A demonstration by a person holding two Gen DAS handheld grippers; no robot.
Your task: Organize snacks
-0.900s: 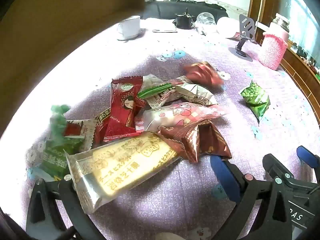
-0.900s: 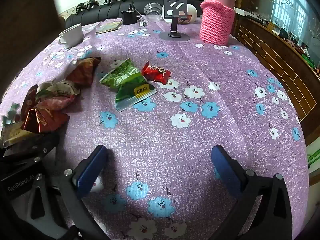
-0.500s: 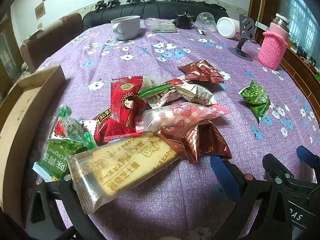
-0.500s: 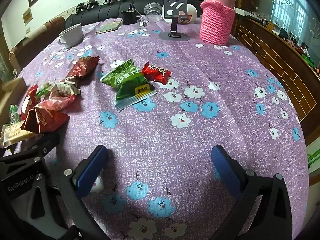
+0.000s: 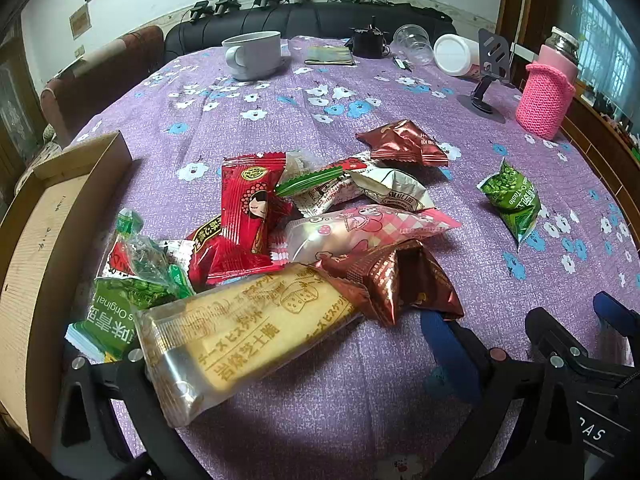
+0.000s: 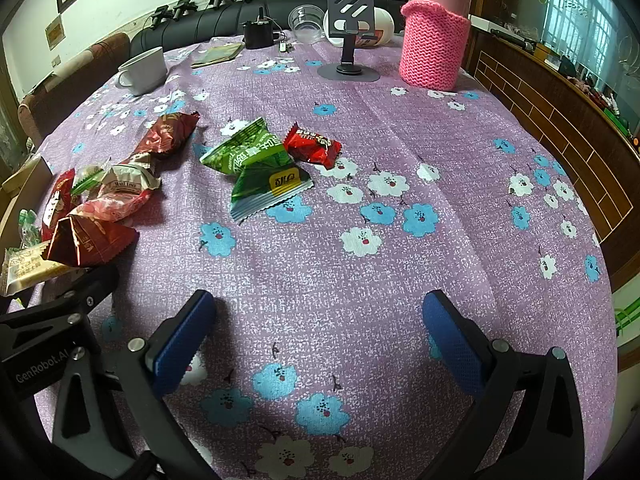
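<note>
A heap of snack packets lies on the purple flowered tablecloth. In the left wrist view my left gripper [image 5: 296,344] is open, low at the near edge of the heap; a long yellow biscuit packet [image 5: 244,332] lies across its left finger, and a brown foil packet [image 5: 396,280] sits just ahead. A red packet [image 5: 248,216], a pink packet [image 5: 360,228] and a green packet [image 5: 514,198] lie further off. In the right wrist view my right gripper [image 6: 320,332] is open and empty over bare cloth. Two green packets [image 6: 256,164] and a small red one [image 6: 312,146] lie ahead of it.
A cardboard box [image 5: 48,248] stands at the table's left edge. At the back are a white cup [image 5: 254,56], a phone stand [image 6: 350,28], a pink knitted flask [image 6: 436,36] and clear cups [image 5: 412,42]. The left gripper's body [image 6: 48,340] sits close to my right gripper.
A dark brown blur that covered the left and top of both views has gone, so the cardboard box now shows. Both grippers and the packets stay in place.
</note>
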